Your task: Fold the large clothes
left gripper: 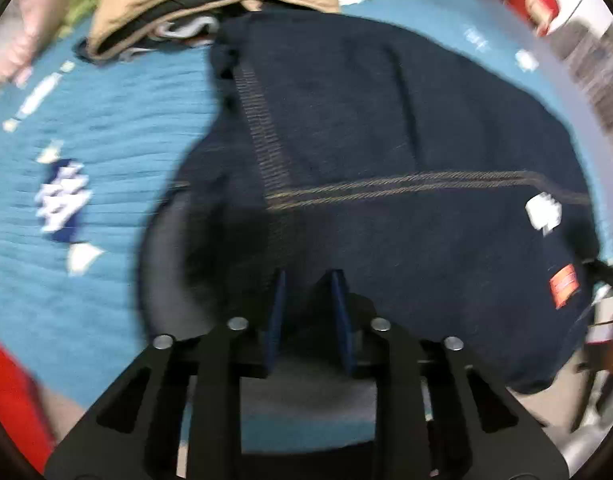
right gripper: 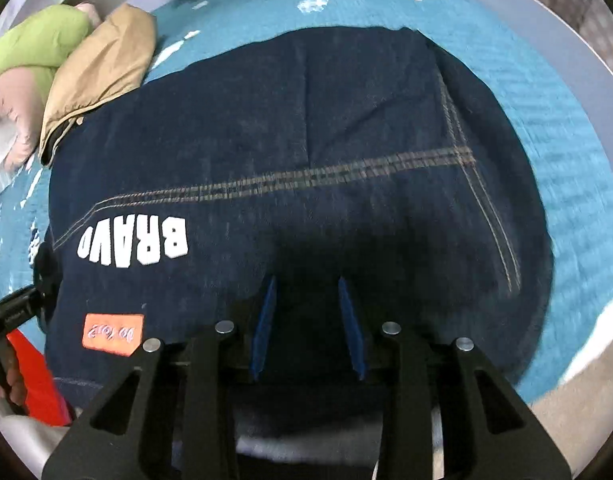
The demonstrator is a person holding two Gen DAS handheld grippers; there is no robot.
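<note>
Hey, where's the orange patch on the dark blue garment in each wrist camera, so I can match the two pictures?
Left wrist view: the orange patch sits at the far right edge, low on the dark blue garment.
Right wrist view: the orange patch is at lower left, below the white BRAVO lettering.
Shared landmark: the tan double stitching line running across the garment.

A bedroom: teal bedspread [right gripper: 566,128] strewn with piled clothes [right gripper: 98,72].

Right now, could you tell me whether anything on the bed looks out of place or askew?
Nothing damaged or spilled. The navy garment lies fairly flat on the teal bedspread, but its far left corner overlaps the tan jacket heaped beside it.
</note>
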